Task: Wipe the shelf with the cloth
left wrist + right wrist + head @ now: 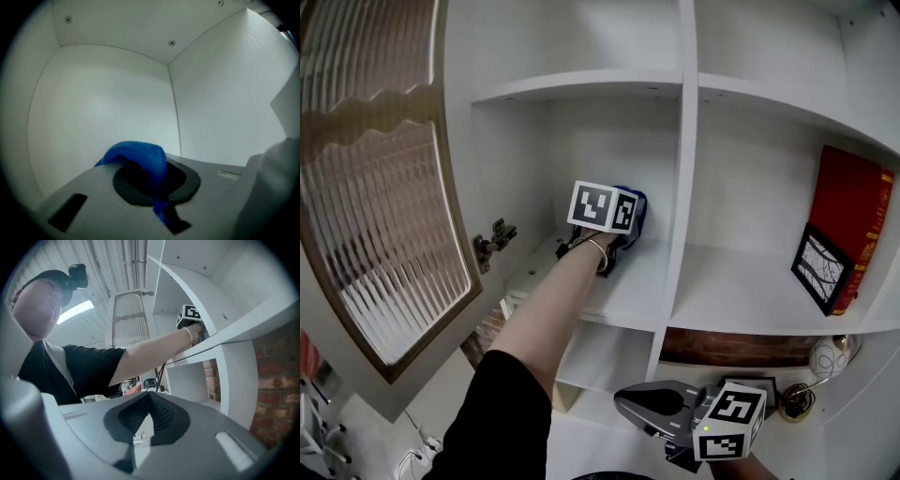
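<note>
Your left gripper (157, 194) has its fingers pinching the blue cloth (140, 154) near the back right corner of the shelf (633, 281), and your right gripper (149, 399) hangs below, fingers pressed together.

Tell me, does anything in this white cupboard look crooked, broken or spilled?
Nothing is broken or spilled. Only the small framed picture in the right compartment stands tilted, leaning against the red book; it looks propped there on purpose. The blue cloth is simply pinched in the left gripper's jaws for wiping.
</note>
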`<state>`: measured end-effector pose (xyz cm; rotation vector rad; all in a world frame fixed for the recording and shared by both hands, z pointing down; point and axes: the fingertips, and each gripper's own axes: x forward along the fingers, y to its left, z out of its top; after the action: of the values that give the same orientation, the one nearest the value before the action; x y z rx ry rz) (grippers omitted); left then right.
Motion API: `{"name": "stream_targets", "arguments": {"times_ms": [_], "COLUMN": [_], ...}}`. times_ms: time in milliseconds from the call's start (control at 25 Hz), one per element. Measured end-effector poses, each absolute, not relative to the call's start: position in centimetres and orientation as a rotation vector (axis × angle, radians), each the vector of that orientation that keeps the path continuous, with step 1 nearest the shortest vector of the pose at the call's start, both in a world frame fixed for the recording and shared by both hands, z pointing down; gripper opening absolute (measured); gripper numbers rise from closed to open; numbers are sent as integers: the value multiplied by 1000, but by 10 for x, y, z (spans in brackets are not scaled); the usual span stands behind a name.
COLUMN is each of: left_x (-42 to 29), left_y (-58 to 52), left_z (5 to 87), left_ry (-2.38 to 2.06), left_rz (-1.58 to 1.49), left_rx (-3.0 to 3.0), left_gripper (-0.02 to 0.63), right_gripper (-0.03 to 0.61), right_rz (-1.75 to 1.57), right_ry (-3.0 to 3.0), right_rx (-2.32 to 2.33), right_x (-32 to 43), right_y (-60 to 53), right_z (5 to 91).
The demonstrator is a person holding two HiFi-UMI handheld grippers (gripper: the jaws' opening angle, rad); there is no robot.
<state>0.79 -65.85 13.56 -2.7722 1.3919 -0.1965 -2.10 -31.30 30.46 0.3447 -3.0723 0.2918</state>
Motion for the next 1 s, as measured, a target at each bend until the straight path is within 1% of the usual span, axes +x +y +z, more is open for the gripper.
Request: {"name": "stream_targets", "arguments": {"times_ms": [360, 520, 640, 760, 920, 1000], "left_x": [57, 57, 19, -47, -122, -138], "left_y": [-650, -645, -648, -655, -653, -656], "left_z": [143, 134, 113, 102, 109, 119], "left_ry": [1143, 1065, 1230, 1605, 1988, 2077], "left_rz": [-238, -142, -5, 119, 167, 152], "left_rx": [-2872, -2900, -2805, -2678, -2466, -2448], "left_gripper": [6, 6, 6, 4, 0, 0], "right_gripper": [9, 9, 9, 9, 9, 9], "right_rz": [310, 321, 313, 299, 278, 275], "right_ry": [-3082, -3075, -3072, -3076, -3075, -3074], "right_rx": [371, 391, 380, 342, 279, 267], "right_x": [-14, -11, -14, -21, -33, -35], "right_y": [-317, -320, -318, -313, -303, -302], "right_z": [306, 308, 307, 305, 304, 304]}}
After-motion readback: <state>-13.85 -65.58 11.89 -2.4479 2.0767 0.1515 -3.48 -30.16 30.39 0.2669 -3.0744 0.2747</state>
